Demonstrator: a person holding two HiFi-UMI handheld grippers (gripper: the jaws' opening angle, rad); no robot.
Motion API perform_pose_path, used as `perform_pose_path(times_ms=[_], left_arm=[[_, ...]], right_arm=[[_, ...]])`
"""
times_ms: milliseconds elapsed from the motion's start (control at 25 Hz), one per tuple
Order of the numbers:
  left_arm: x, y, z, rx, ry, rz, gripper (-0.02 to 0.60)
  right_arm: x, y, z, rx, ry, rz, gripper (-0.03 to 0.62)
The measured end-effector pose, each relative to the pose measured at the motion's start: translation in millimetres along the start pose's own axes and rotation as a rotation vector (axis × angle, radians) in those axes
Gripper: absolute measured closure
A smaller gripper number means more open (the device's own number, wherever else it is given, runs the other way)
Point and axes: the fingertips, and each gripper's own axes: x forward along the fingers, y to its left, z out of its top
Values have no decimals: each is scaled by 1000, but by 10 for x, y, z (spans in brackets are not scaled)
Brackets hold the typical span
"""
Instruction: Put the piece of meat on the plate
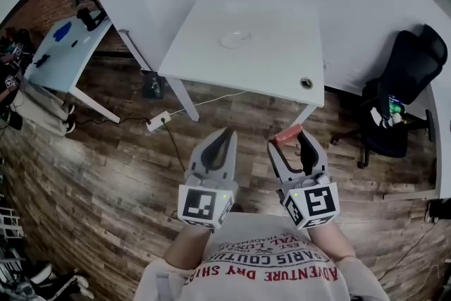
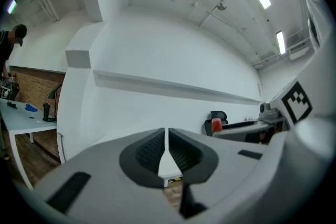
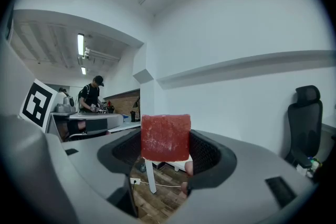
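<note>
A red square piece of meat (image 1: 287, 135) is pinched between the jaws of my right gripper (image 1: 289, 138), which is held over the wooden floor, short of the white table (image 1: 275, 67). A pale round plate (image 1: 236, 39) lies on that table toward its far side. In the right gripper view the meat (image 3: 166, 137) fills the gap between the fingertips. My left gripper (image 1: 226, 133) hangs beside the right one, shut with nothing in it. The left gripper view shows its jaws closed together (image 2: 167, 136), and the meat (image 2: 216, 125) off to the right.
A black office chair (image 1: 405, 91) stands to the right of the table. A second white table (image 1: 67, 53) with blue items is at the far left, where a person (image 3: 93, 94) works. A power strip (image 1: 158, 122) and cable lie on the floor by the table legs.
</note>
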Motion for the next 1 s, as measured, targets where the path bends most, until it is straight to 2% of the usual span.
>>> perform_pose_path(times_ms=[200, 400, 680, 1000], left_arm=[[156, 748, 83, 10, -3, -17, 558], [229, 1224, -17, -7, 21, -47, 558], [456, 1510, -170, -54, 44, -54, 558], [1068, 1827, -227, -27, 56, -19, 558]], right_arm=[[599, 218, 126, 12, -6, -55, 303], [1041, 441, 113, 32, 17, -85, 304], [1463, 438, 81, 30, 45, -71, 304], [2117, 59, 42, 71, 39, -39, 303]])
